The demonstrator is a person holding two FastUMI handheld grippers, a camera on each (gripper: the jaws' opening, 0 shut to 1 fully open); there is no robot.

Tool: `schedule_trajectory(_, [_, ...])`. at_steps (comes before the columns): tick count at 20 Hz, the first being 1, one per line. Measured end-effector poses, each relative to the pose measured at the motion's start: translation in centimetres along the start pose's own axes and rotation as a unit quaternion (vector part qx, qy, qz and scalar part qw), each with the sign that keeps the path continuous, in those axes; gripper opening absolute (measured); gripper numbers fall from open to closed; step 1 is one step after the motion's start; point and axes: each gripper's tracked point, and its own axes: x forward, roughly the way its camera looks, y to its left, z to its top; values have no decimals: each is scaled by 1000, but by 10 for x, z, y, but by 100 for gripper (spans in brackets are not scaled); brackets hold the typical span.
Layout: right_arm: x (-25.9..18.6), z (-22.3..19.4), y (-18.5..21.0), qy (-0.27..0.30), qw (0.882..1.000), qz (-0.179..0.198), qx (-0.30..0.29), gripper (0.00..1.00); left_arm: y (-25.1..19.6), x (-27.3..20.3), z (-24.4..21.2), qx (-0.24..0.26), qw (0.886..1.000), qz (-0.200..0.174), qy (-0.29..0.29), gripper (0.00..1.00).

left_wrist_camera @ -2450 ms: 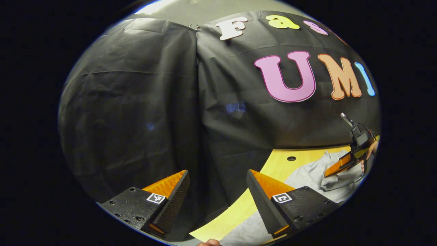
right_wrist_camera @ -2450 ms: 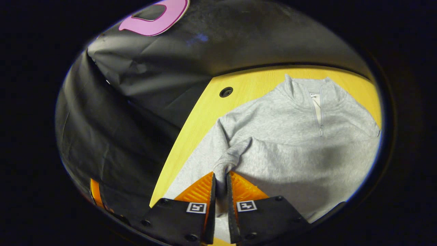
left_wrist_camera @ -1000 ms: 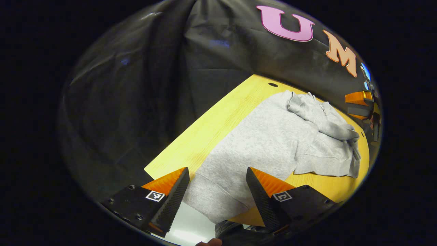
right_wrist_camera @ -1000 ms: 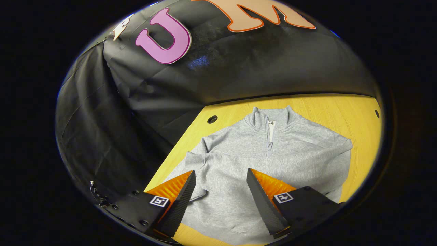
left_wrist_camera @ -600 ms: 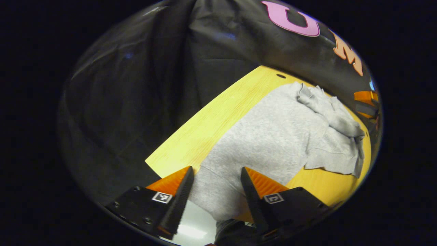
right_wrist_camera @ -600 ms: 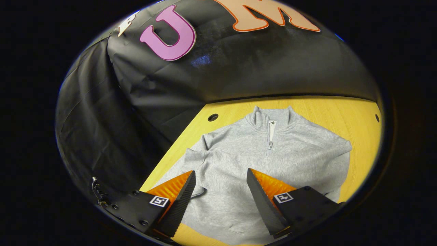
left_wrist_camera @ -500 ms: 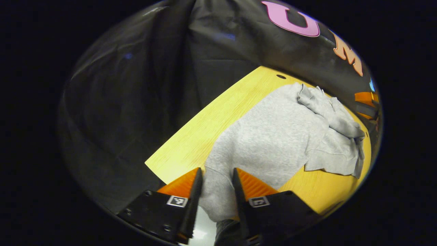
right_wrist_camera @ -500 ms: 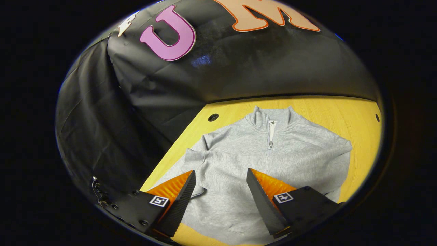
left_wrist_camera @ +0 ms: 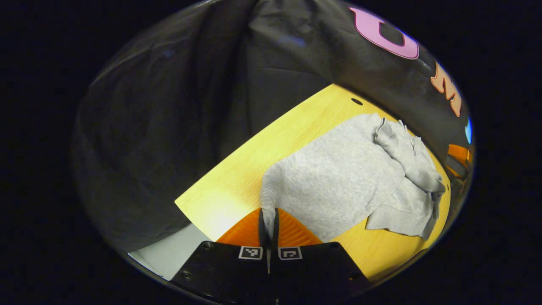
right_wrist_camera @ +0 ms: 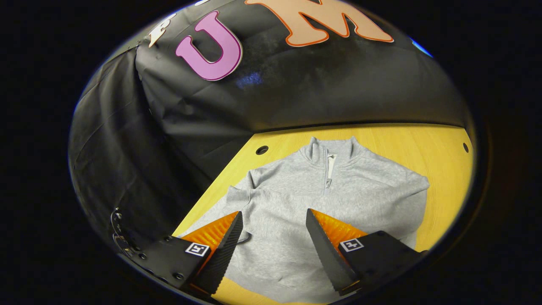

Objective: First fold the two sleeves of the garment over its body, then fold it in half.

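A grey zip-neck sweatshirt (right_wrist_camera: 322, 203) lies face up on the yellow wooden table (right_wrist_camera: 440, 156), its collar (right_wrist_camera: 330, 150) toward the black cloth wall (right_wrist_camera: 296, 97) and both sleeves laid across the chest. In the right gripper view, the right gripper (right_wrist_camera: 271, 237) hangs above the lower half of the garment with its fingers spread wide apart and nothing between them; the grey fabric shows through the gap, and whether the tips touch it cannot be told. In the left gripper view, the left gripper (left_wrist_camera: 268, 222) sits at the near corner of the sweatshirt (left_wrist_camera: 338, 182), its two fingers drawn almost together with a thin fold of the hem corner pinched between them. The cloth rises slightly at that pinch into a small ridge running away from the tips. From this side the folded sleeves (left_wrist_camera: 406, 152) form a rumpled bunch on the far part of the body, and a loose flap of grey spreads onto the table (left_wrist_camera: 237, 186) beyond. A small round hole (left_wrist_camera: 357, 101) marks the table's far corner near the wall (left_wrist_camera: 178, 106)
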Motion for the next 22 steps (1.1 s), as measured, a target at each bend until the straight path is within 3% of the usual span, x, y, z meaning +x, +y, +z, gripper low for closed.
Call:
schedule_trajectory(11, [-47, 8, -45, -37, 999, -30, 10, 96, -51, -25, 143, 43, 992, -36, -111, 0])
schedule_trajectory(22, [-112, -15, -114, -54, 994, -89, 18, 96, -155, -34, 244, 76, 973, -108, -190, 0])
